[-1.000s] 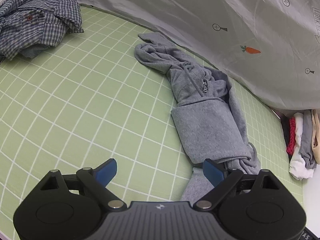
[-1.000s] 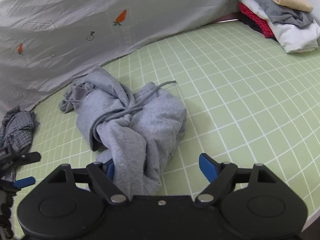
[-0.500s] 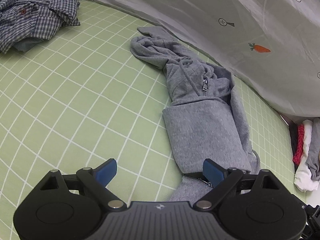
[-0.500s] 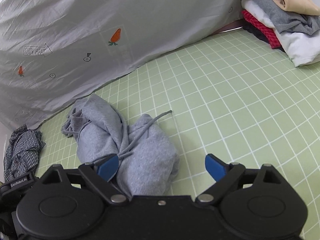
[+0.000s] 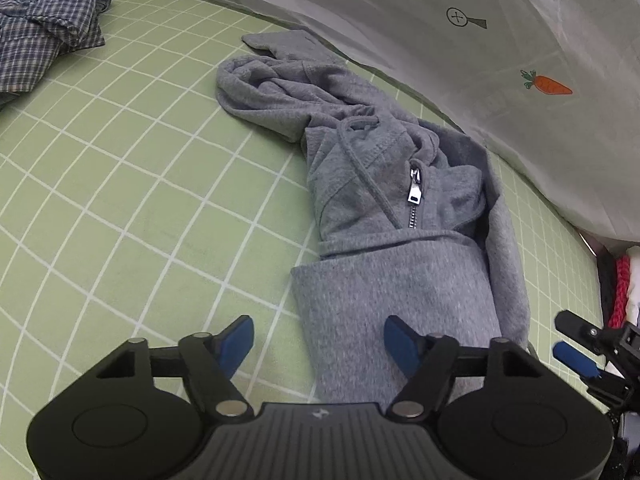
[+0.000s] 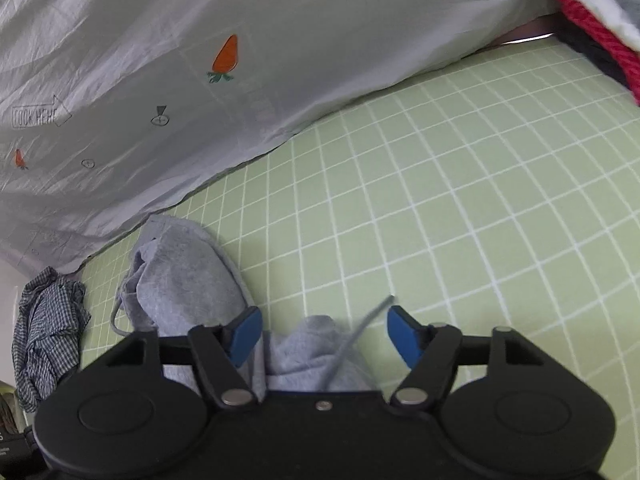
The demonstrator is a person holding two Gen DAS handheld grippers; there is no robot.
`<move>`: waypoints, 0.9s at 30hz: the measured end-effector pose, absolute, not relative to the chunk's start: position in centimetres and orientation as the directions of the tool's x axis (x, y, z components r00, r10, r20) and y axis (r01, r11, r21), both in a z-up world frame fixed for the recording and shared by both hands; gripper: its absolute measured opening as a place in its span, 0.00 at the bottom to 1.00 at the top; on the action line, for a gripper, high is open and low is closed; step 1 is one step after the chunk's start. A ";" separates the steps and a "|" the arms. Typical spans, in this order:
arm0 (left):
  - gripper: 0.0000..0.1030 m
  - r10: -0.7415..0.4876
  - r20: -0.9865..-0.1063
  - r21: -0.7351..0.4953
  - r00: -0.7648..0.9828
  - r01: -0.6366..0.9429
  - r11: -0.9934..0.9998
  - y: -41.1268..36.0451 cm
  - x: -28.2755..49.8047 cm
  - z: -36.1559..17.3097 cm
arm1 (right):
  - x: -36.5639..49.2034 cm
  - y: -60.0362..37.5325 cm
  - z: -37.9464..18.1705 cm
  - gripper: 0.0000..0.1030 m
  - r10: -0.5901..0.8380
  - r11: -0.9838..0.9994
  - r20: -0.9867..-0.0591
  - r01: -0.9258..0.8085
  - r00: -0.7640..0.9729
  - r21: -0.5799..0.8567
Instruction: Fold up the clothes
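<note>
On green grid sheet [image 5: 120, 184]: grey hoodie [image 5: 400, 280], both jaws apart

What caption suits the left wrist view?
Open left tongs poised over a partly folded grey zip hoodie on a green grid mat.

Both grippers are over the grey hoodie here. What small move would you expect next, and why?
Probably lower both and close on the near edge of the grey hoodie. The left gripper and right gripper are open with fabric between the fingers but nothing pinched, and the hoodie lies bunched and only partly folded on the green checked sheet.
</note>
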State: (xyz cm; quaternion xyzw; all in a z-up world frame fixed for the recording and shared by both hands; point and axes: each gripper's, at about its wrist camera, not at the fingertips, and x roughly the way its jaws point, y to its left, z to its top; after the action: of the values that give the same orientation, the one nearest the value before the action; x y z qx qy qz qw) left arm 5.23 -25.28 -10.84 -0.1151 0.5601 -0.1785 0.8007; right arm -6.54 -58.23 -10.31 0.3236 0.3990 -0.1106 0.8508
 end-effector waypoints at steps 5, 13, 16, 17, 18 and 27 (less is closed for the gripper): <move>0.41 -0.446 -0.848 -0.422 0.288 0.144 0.895 -25.8 6.5 -11.7 | -1.8 -57.1 -12.8 0.34 0.235 0.768 -0.736 0.343 0.635 0.541; 0.10 -0.475 -0.840 -0.457 0.264 0.129 0.880 -26.0 6.8 -12.5 | 1.8 -55.2 -14.2 0.01 0.281 0.808 -0.737 0.262 0.615 0.527; 0.03 -0.490 -0.828 -0.476 0.274 0.119 0.871 -25.6 6.6 -12.2 | 1.0 -55.0 -13.2 0.01 0.232 0.853 -0.722 0.220 0.652 0.473; 0.03 -0.487 -0.827 -0.473 0.282 0.119 0.873 -25.4 6.5 -12.0 | 0.5 -55.0 -12.7 0.00 0.199 0.872 -0.718 0.215 0.667 0.441; 0.03 -0.480 -0.825 -0.466 0.298 0.122 0.877 -25.1 6.4 -11.7 | -0.1 -55.2 -12.2 0.00 0.155 0.886 -0.716 0.225 0.680 0.406; 0.03 -0.363 -0.805 -0.354 0.470 0.110 0.929 -20.4 5.0 -7.8 | -9.7 -61.2 -8.3 0.00 -0.299 0.820 -0.696 0.549 0.652 0.161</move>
State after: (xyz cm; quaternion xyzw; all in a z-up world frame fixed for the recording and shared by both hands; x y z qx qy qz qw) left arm 5.01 -20.38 -7.76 -0.1274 0.4957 -0.1396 0.8477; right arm -9.73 -61.17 -8.29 0.1820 0.3424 -0.2381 0.8905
